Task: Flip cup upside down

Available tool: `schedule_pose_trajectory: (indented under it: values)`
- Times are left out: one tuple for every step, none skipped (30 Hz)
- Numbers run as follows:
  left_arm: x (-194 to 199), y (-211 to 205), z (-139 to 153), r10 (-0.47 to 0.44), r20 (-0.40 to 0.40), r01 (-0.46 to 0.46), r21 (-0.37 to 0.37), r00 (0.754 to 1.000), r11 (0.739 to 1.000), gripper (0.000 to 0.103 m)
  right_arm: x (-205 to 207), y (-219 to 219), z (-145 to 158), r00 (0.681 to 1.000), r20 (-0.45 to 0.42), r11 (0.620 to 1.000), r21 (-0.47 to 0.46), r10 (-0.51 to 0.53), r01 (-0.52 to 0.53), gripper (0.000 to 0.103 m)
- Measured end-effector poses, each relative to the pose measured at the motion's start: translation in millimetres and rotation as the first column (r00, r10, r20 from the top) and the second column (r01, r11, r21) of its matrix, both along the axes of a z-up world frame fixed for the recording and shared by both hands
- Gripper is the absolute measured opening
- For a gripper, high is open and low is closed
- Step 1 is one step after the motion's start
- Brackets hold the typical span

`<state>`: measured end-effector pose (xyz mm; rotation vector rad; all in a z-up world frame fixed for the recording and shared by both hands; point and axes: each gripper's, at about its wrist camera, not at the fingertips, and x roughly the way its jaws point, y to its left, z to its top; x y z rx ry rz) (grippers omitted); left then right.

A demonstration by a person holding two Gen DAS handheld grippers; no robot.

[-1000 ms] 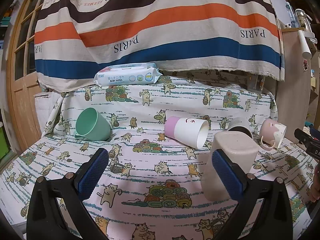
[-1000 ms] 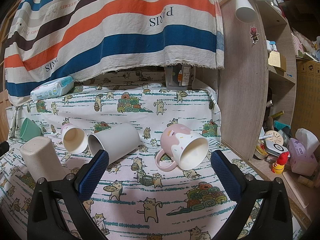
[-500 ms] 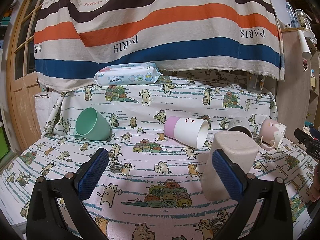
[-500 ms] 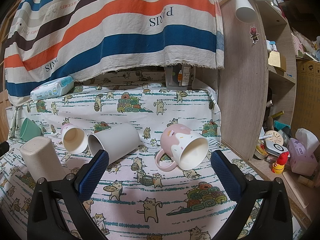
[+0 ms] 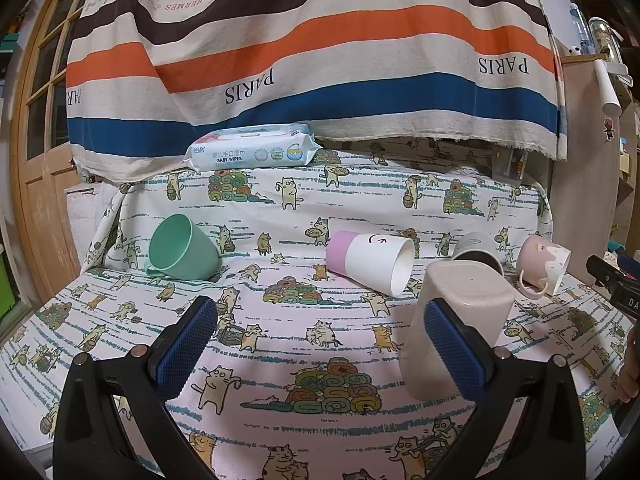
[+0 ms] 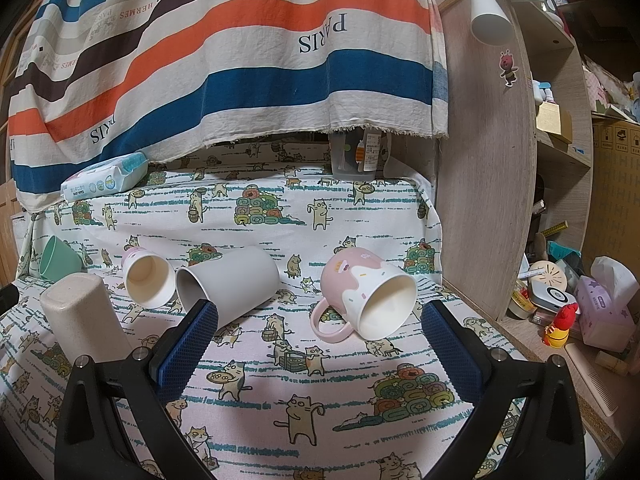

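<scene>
Several cups are on the cat-print cloth. A beige square cup (image 5: pixel 464 316) stands upside down, also in the right wrist view (image 6: pixel 82 320). A green cup (image 5: pixel 182 248), a pink-and-white cup (image 5: pixel 370 262), a grey cup (image 6: pixel 230 280) and a pink mug (image 6: pixel 368 292) lie on their sides. My left gripper (image 5: pixel 316 344) is open and empty; its right finger overlaps the beige cup in view. My right gripper (image 6: pixel 316 348) is open and empty, in front of the grey cup and pink mug.
A baby wipes pack (image 5: pixel 252 152) lies at the back under a striped hanging cloth (image 5: pixel 320 60). A wooden shelf side (image 6: pixel 484 200) borders the right, with clutter (image 6: pixel 580 292) beyond. A wooden door (image 5: pixel 36 160) is at the left.
</scene>
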<state>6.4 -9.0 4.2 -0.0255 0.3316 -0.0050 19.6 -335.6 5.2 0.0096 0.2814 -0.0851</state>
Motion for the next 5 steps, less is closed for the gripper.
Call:
schedule_pose_trajectory:
  values:
    - [0.0,-0.3,-0.1,0.0,0.001,0.0,0.0,1.0,1.0,0.103,0.0,-0.2,0.0,1.0,0.0,1.0,0.0,0.0,0.0,0.103]
    - [-0.2,-0.7,-0.1,0.0,0.003,0.0,0.001,1.0,1.0,0.103,-0.2,0.6,0.0,1.0,0.0,1.0,0.0,0.0,0.0,0.103]
    - [-0.3,-1.0,-0.1,0.0,0.003,0.0,0.002,1.0,1.0,0.103,0.1,-0.1,0.0,1.0,0.0,1.0,0.0,0.0,0.0,0.103]
    - [0.0,-1.3,-0.1,-0.001,0.003,0.001,0.003,1.0,1.0,0.103,0.1,-0.2,0.1,1.0,0.0,1.0,0.0,0.0,0.0,0.103]
    - [-0.1,-1.3,-0.1,-0.001,0.003,0.001,0.002,1.0,1.0,0.103,0.1,-0.2,0.1,1.0,0.0,1.0,0.0,0.0,0.0,0.103]
